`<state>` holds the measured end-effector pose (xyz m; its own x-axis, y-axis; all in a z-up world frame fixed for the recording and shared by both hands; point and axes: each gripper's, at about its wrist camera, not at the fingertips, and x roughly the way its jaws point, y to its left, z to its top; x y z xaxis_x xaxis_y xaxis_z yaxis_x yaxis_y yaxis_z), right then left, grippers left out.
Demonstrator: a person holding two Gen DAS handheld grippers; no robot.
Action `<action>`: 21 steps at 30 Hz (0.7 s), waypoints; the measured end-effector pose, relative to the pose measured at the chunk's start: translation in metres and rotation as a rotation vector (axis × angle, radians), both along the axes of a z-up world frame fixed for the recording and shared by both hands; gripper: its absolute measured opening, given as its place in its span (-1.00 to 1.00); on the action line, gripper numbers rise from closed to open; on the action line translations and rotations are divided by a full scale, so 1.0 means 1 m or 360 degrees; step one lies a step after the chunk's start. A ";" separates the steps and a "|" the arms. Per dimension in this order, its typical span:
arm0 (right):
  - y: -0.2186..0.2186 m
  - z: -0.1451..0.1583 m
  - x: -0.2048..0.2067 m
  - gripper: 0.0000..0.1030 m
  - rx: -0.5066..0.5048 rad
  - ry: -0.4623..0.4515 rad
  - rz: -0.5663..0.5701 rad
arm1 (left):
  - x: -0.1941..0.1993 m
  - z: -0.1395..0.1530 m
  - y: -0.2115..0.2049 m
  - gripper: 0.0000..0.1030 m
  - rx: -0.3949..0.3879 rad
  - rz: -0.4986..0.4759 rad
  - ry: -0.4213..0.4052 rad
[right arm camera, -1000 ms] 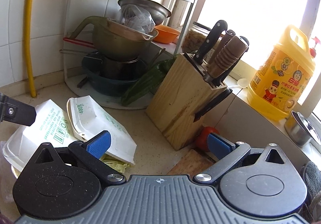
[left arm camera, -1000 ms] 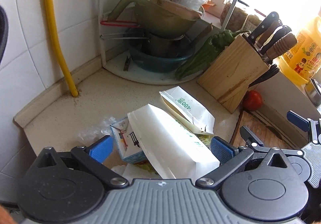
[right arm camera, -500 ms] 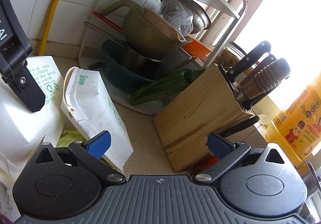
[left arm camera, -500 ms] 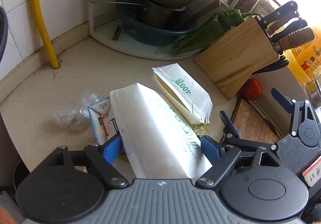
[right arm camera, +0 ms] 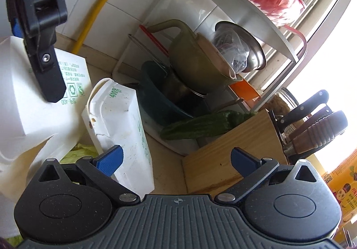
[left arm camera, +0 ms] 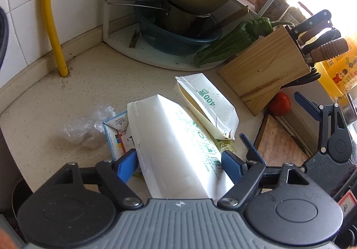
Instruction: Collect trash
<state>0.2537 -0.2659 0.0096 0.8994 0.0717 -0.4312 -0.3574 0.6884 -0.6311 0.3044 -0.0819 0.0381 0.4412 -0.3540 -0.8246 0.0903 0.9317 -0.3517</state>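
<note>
— Where the left gripper sits, what is between its fingers?

— A large white carton, lying flat on the counter. Its jaws have just been closing, and both blue pads now meet the carton's long sides, so it grips the carton at a wide span.

— What crowds it?

— Just beyond its left finger lies a small blue-and-white box, partly under the carton's edge, and past that a crumpled clear plastic scrap. Ahead and to its right a second white carton leans against the first one's far end, with green leaf scraps under it. Further left and ahead the counter is bare up to the yellow hose at the tiled wall.

— And the right gripper?

— Its jaws stand wide apart with nothing held. The left pad is just in front of the second carton's near face; whether it touches I cannot tell. The right pad is before the wooden knife block. Between the two runs a narrow strip of bare counter.

— What closes that strip off?

— A corner rack straight ahead, its base edge carrying a long green vegetable and stacked pots. The left gripper's arm hangs over the large carton at this gripper's upper left.
</note>
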 end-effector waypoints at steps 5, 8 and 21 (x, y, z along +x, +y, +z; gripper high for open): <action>0.007 -0.004 -0.016 1.00 -0.0198 0.0033 0.0180 | -0.001 0.000 -0.004 0.51 0.0023 -0.0021 -0.0023; 0.020 -0.017 -0.002 1.00 -0.0268 0.0089 0.0231 | -0.001 -0.001 -0.004 0.51 0.0028 -0.0021 -0.0025; 0.034 -0.050 0.054 0.16 -0.0149 0.0354 0.0183 | 0.010 -0.004 -0.008 0.45 0.0070 -0.0061 -0.0026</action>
